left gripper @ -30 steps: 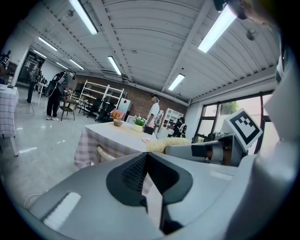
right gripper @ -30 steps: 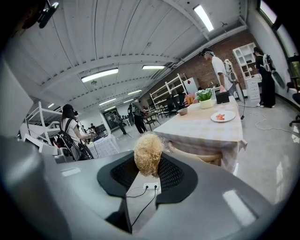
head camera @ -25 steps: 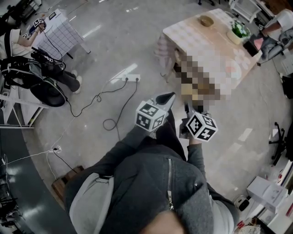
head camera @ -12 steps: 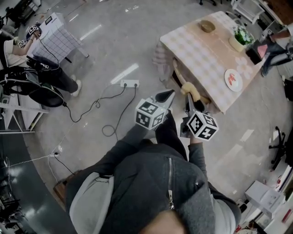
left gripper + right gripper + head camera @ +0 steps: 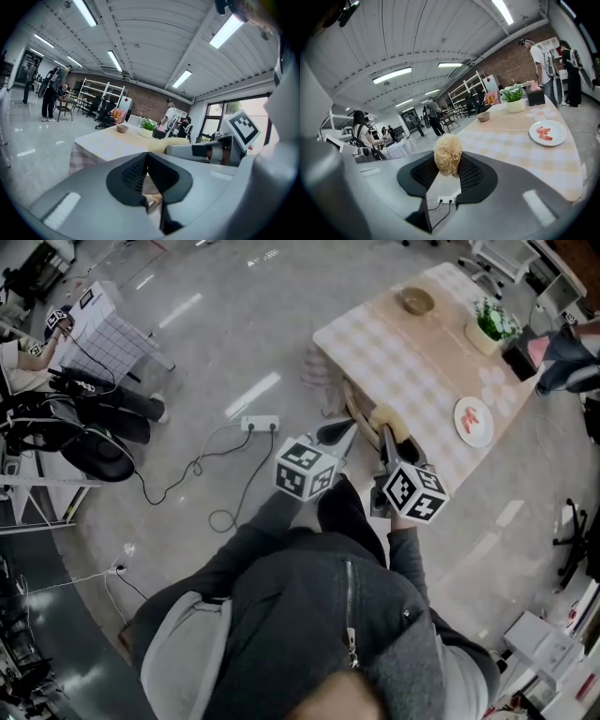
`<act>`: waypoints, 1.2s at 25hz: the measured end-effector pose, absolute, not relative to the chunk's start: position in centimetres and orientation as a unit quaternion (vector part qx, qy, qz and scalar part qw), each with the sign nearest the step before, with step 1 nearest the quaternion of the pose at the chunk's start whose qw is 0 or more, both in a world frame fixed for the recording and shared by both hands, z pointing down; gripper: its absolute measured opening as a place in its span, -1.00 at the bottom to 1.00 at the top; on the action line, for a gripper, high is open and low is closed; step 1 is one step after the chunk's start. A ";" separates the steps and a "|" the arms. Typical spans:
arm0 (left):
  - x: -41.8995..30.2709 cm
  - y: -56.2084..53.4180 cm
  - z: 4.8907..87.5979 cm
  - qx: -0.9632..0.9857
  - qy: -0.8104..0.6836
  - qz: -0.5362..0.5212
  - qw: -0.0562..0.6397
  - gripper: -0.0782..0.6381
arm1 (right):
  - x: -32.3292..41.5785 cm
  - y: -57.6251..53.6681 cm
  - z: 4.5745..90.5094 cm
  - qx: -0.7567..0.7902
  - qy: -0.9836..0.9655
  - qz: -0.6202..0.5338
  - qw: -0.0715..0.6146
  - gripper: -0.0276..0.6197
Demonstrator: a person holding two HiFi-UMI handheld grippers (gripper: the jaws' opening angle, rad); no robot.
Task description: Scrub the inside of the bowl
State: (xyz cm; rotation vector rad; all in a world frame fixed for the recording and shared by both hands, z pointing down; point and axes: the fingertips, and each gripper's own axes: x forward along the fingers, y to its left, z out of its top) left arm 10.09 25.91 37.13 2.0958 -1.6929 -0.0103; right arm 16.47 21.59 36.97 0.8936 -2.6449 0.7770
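Room: glossy grey floor (image 5: pixel 216 334), open workshop hall.
Left gripper (image 5: pixel 340 433): jaws pressed together, nothing held.
Right gripper (image 5: pixel 384 434): clamped on straw-coloured fibrous scrubber ball (image 5: pixel 448 159).
Small round brown bowl (image 5: pixel 418 301): set at far end of checked-cloth table (image 5: pixel 394 348), well apart from both grippers.

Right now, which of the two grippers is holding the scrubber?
The right gripper: its jaws are clamped on a pale, straw-coloured fibre scrubber. The left gripper has its jaws shut together with nothing between them.
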 end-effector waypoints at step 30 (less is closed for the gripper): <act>1.2 10.3 38.5 0.742 -0.633 -0.013 0.220 -0.76 | 8.5 5.1 38.0 0.294 -0.913 0.257 0.116 -0.57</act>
